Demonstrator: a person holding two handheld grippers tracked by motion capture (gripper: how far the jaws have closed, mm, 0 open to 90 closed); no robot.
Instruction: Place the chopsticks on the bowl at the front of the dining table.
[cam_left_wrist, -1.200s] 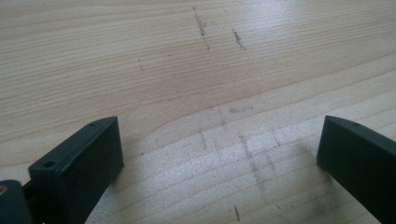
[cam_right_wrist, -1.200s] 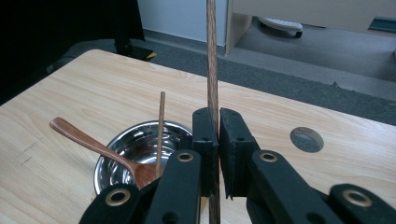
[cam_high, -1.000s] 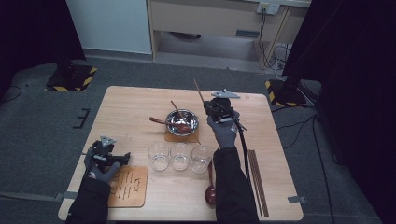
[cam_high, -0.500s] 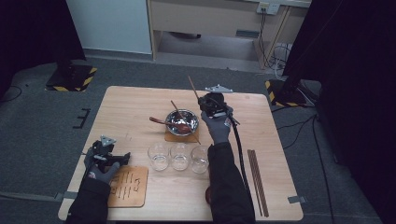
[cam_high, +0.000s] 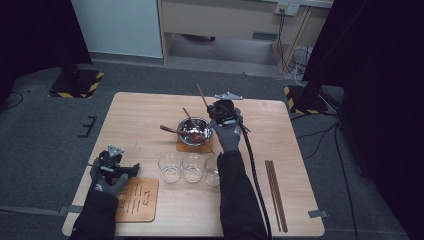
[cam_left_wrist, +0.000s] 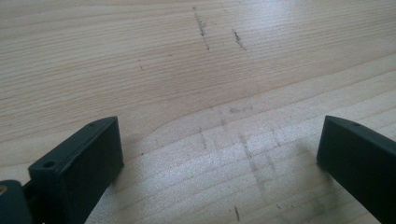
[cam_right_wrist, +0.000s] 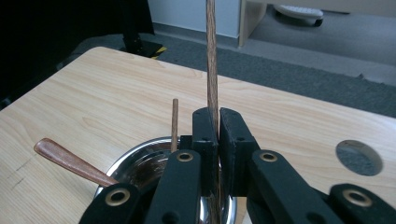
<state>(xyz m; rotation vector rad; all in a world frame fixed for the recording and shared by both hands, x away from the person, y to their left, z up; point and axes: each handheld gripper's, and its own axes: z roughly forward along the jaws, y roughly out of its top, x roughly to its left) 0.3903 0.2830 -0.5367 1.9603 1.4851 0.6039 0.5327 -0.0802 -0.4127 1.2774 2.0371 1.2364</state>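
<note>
the right gripper (cam_high: 218, 107) is clamped on a thin brown wooden chopstick (cam_right_wrist: 212, 60), its two black jaws pressed flat against the stick with only the stick between them. in the right gripper view the chopstick runs straight up out of the jaws and past the top edge; in the high view it slants up and to the left above the gripper, at the right rim of the round shiny steel bowl (cam_high: 186, 126).

the bowl sits on a small brown mat (cam_high: 181, 146) near the middle of the pale wooden counter (cam_high: 140, 115). a second thin wooden stick (cam_right_wrist: 174, 123) leans inside the bowl, its end rising above the rim just left of the jaws in the right gripper view. a reddish-brown wooden spoon (cam_right_wrist: 70, 161) rests with its handle sticking out over the bowl's left rim.

in front of the bowl, towards the person, three clear drinking glasses (cam_high: 192, 167) stand in a row, close together. well to the right, near the counter's right edge, a pair of dark wooden chopsticks (cam_high: 275, 192) lies flat.

the left gripper (cam_high: 112, 168) rests low at the counter's left front, its jaws spread wide apart with only bare wood between them. just beside it lies a flat brown wooden board with dark markings (cam_high: 136, 199).
</note>
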